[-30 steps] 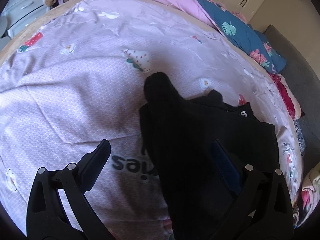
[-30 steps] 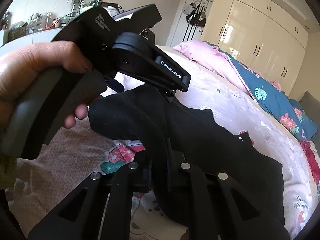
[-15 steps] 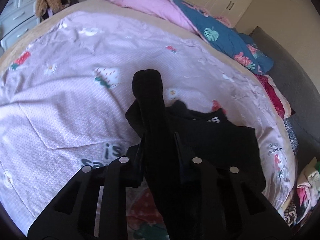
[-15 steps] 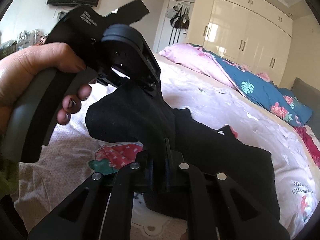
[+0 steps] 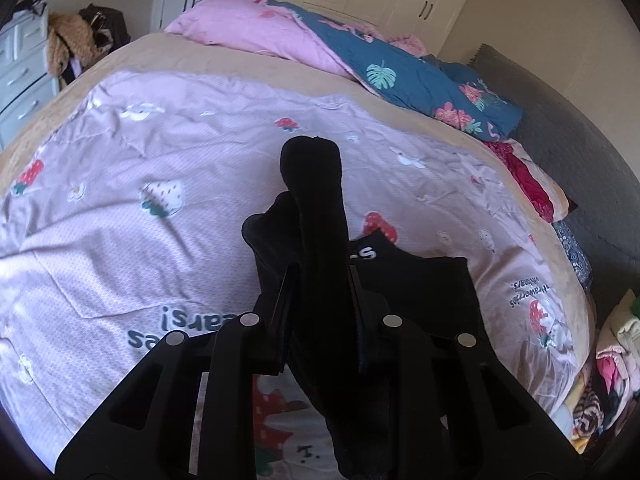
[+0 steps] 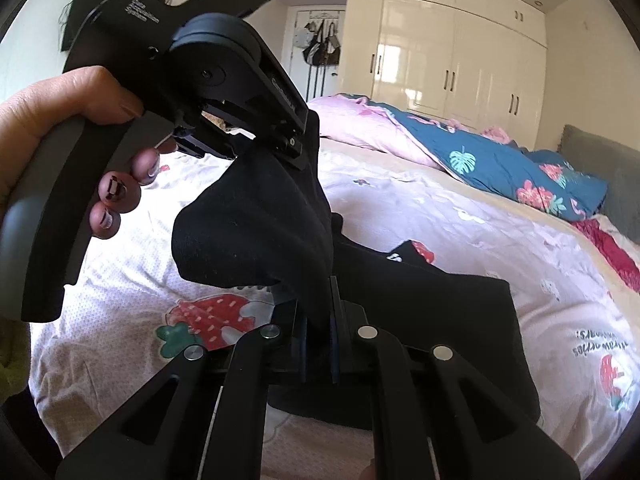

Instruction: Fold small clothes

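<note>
A black sock (image 5: pixel 316 216) is lifted above the bed. My left gripper (image 5: pixel 320 312) is shut on it, and the sock's rounded end sticks up past the fingertips. My right gripper (image 6: pixel 318 328) is shut on the same sock (image 6: pixel 256 232) lower down. In the right wrist view the left gripper (image 6: pixel 296 144) pinches the sock from above, held by a hand. More black garments (image 5: pixel 432 292) lie flat on the bedspread beneath; they also show in the right wrist view (image 6: pixel 432 320).
The bed has a pink strawberry-print bedspread (image 5: pixel 160 184). A pink and blue quilt (image 5: pixel 360 60) lies bunched at the far end. Folded clothes (image 5: pixel 612 368) sit at the right edge. White wardrobes (image 6: pixel 440 52) stand behind.
My left gripper was open a second ago and has closed on the sock. Both grippers have lifted the sock higher off the bed.
</note>
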The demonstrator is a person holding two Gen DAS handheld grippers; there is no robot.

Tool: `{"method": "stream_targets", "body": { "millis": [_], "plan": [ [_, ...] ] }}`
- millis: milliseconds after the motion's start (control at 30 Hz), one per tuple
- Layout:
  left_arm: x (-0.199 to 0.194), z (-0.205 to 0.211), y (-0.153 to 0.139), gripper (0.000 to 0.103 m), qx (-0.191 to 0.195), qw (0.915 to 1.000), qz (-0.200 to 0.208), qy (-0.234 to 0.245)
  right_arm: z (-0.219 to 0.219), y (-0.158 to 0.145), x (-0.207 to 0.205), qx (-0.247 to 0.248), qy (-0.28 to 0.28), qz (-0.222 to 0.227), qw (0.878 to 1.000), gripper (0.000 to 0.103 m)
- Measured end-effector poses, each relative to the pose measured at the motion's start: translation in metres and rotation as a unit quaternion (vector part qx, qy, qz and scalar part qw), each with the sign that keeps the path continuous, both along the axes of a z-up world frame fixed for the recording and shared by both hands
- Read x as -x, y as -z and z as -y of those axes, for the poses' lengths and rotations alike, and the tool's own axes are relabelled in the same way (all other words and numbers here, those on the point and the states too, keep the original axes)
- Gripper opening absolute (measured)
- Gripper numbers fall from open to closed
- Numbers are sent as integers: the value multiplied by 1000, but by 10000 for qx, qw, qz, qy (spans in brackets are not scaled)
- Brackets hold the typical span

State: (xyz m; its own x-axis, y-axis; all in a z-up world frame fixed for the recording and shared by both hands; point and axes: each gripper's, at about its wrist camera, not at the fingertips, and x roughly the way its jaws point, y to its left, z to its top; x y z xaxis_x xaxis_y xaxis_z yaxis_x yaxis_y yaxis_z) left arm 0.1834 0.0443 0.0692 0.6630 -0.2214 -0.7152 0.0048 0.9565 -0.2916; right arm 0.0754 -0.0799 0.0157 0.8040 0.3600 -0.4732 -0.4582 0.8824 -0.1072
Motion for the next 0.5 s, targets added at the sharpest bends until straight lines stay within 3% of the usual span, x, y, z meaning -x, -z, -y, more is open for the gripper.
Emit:
{"method": "stream_targets", "body": {
  "millis": [500],
  "plan": [
    [-10,69,-8,15,-180,9989,-32,437,59,2,-7,-560,482,-371,9966,7]
  ]
}}
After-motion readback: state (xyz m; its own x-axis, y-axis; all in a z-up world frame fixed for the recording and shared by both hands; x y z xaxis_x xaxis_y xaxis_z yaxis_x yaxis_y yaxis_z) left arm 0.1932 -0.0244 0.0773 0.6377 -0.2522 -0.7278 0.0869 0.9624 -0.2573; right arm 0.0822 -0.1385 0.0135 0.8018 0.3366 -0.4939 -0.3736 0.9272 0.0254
